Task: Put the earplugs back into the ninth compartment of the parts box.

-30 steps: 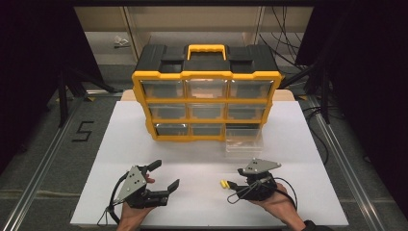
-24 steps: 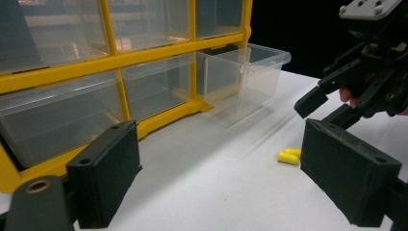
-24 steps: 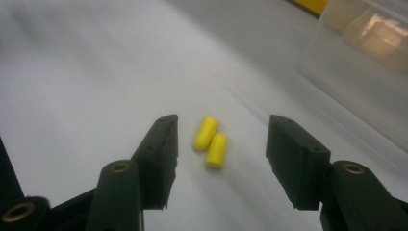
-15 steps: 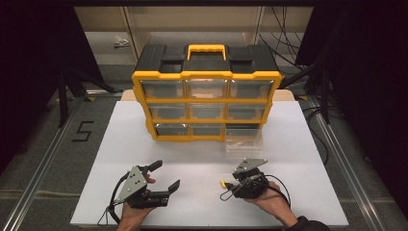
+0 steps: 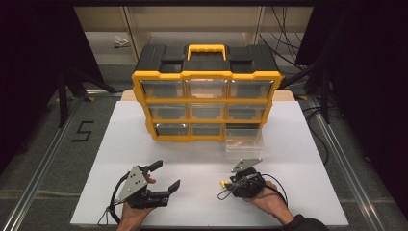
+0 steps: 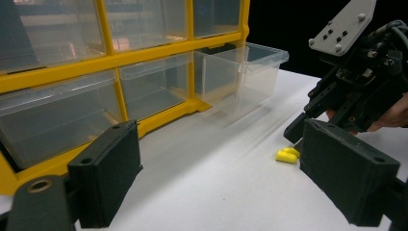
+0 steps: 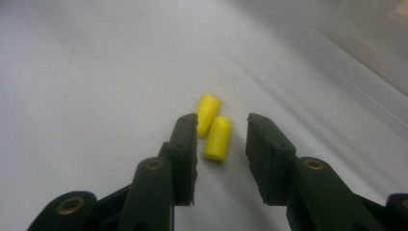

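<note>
Two small yellow foam plugs (image 7: 216,138) lie side by side on the white table (image 5: 202,159). My right gripper (image 7: 222,123) is open and low over the table, its jaws on either side of the nearer plug without touching it. From above, the right gripper (image 5: 227,186) points left at the plugs (image 5: 223,183). My left gripper (image 5: 165,175) rests at the front left, open wide and holding nothing. In the left gripper view its jaws (image 6: 226,168) frame the plugs (image 6: 287,155) and the right gripper (image 6: 297,139) beyond them.
A yellow and black organizer (image 5: 207,96) with clear drawers stands at the back of the table. Its bottom right clear drawer (image 5: 244,139) is drawn forward onto the table, seemingly with nothing in it. Dark floor and cables surround the table edges.
My right gripper has slid left toward the yellow plugs and now brackets one. The left gripper has stayed where it was.
</note>
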Demonstrator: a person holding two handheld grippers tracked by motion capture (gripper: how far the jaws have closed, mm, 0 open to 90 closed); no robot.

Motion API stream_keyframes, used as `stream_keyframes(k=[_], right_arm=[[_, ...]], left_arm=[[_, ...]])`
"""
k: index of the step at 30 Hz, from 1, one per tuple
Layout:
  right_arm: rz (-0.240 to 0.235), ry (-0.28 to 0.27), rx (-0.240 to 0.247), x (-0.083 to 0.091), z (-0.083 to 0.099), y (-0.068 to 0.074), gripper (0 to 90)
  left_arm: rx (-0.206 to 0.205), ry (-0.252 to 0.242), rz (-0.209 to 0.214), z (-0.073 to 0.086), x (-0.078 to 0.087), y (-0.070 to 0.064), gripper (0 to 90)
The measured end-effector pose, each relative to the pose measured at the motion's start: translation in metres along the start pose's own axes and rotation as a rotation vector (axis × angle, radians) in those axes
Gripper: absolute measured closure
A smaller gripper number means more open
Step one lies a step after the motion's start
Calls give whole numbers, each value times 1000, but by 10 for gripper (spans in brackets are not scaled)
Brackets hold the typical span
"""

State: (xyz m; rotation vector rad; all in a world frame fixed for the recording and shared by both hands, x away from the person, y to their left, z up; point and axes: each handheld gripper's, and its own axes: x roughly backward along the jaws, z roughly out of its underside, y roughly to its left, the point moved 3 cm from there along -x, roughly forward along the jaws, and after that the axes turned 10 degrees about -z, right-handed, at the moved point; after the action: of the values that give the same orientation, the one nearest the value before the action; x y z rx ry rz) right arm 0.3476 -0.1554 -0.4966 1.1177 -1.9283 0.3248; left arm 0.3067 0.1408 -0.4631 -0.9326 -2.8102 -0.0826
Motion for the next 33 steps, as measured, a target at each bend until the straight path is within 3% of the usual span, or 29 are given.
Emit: stream_keyframes(k=[14, 33], right_arm=[[-6, 29, 11, -3, 3, 0, 803], [9, -105, -18, 22, -6, -8, 804]], left_arm=[[2, -2, -1, 0, 0, 0, 142], [-2, -8, 1, -1, 1, 0, 143]])
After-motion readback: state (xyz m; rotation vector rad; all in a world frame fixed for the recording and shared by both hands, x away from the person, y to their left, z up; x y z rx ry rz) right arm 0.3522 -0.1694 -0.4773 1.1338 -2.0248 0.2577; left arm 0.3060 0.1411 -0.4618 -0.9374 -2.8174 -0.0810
